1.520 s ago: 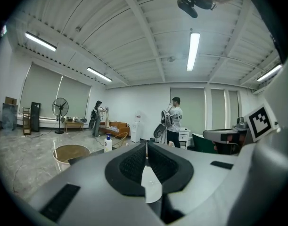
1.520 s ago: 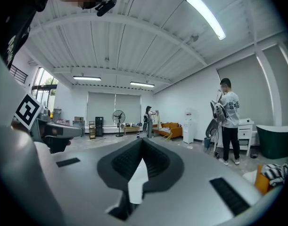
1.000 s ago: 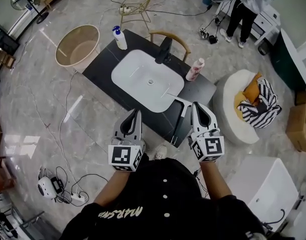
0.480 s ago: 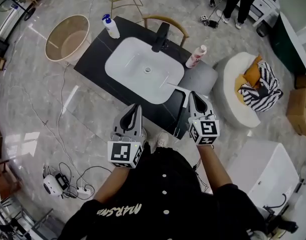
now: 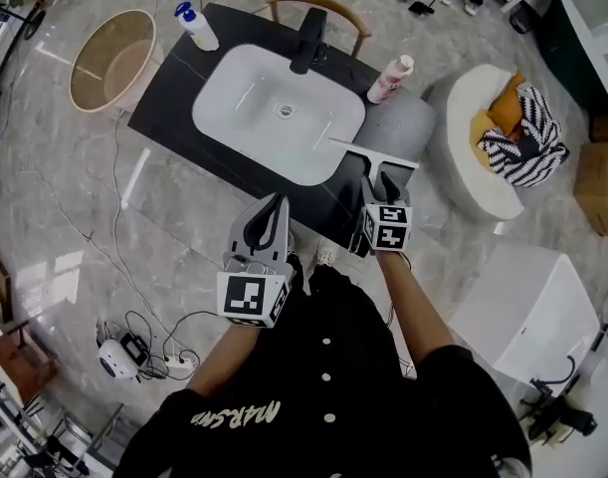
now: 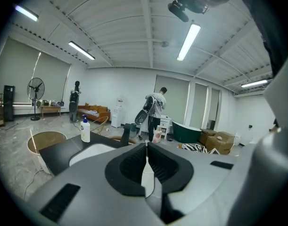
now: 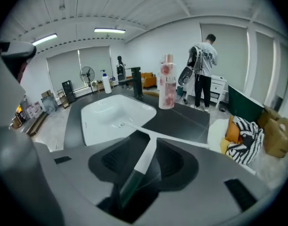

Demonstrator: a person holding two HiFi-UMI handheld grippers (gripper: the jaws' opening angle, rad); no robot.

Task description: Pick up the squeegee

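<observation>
The squeegee (image 5: 369, 172) lies on the black counter (image 5: 179, 103) right of the white basin (image 5: 274, 113), blade (image 5: 375, 156) far, dark handle toward me. My right gripper (image 5: 387, 179) is down over the handle and its jaws are opening. In the right gripper view the white-and-green handle (image 7: 144, 158) runs between the fingers (image 7: 174, 161) of the right gripper (image 7: 151, 145) with a gap on each side. My left gripper (image 5: 275, 203) hovers near the counter's front edge, shut and empty; in its own view the left gripper (image 6: 147, 147) has its pads together.
A black faucet (image 5: 305, 43), a pink bottle (image 5: 389, 78) and a soap pump bottle (image 5: 196, 26) stand along the counter's back. A round tub (image 5: 109, 58) sits at left, a white pouf with cushions (image 5: 483, 157) at right. Cables (image 5: 134, 352) lie on the floor.
My right gripper dropped toward the counter onto the squeegee handle and its jaws parted. The left gripper sank a little and stayed shut.
</observation>
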